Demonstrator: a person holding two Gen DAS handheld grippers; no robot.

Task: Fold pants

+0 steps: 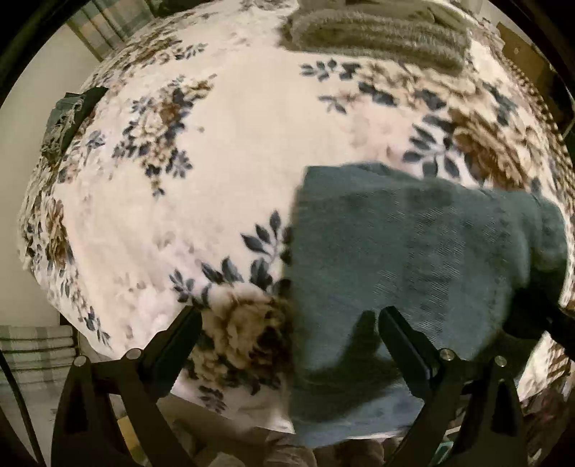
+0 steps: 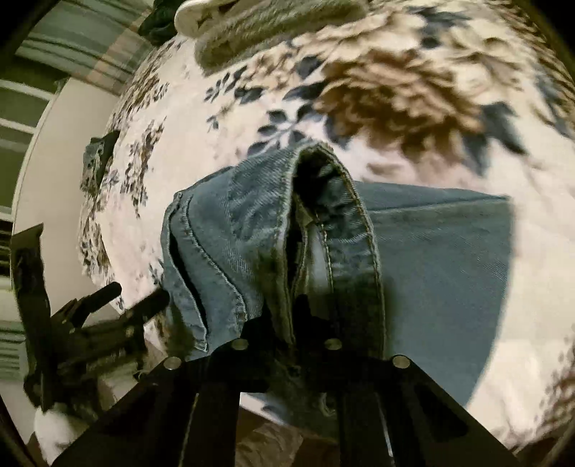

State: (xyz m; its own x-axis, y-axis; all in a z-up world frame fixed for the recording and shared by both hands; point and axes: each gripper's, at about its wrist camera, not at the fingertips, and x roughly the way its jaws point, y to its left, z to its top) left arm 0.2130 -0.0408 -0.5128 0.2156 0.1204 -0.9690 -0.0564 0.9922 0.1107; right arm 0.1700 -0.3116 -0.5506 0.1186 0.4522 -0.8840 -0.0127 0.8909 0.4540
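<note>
Blue denim pants lie on a floral blanket at the right of the left wrist view. My left gripper is open and empty above the blanket, its right finger over the denim's left edge. In the right wrist view the pants bunch up with a stitched hem and seam raised. My right gripper is shut on this bunched denim and holds it above the blanket. The left gripper shows at the lower left of that view.
A folded grey-beige knit item lies at the far edge of the blanket, also in the right wrist view. A small denim piece sits at the blanket's left edge. Striped fabric hangs beyond the bed at left.
</note>
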